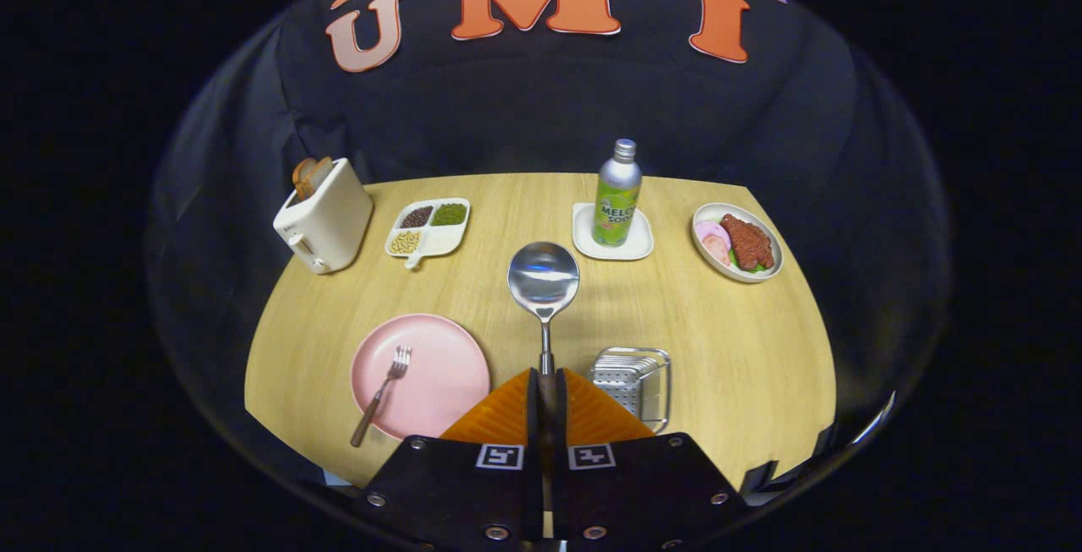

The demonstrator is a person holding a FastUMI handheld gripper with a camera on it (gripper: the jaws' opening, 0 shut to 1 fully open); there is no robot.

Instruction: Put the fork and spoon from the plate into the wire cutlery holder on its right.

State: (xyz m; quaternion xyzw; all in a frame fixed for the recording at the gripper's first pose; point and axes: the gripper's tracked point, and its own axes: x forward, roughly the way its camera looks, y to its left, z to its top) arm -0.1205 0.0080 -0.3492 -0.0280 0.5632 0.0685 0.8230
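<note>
My gripper (547,379) is shut on the spoon's handle, and the spoon (543,281) sticks out straight ahead of the fingers, lifted above the table with its shiny bowl facing me. Below and to the left lies the pink plate (439,383), with the fork (382,396) resting on it, tines away from me and its brown handle hanging over the near rim. The wire cutlery holder (636,379) stands on the table just right of my fingers, partly hidden by them.
On the round wooden table (744,349), a white toaster (325,218) with bread stands at the far left. A divided snack dish (431,226), a green bottle (617,194) on a white coaster and a plate of food (737,241) line the far side.
</note>
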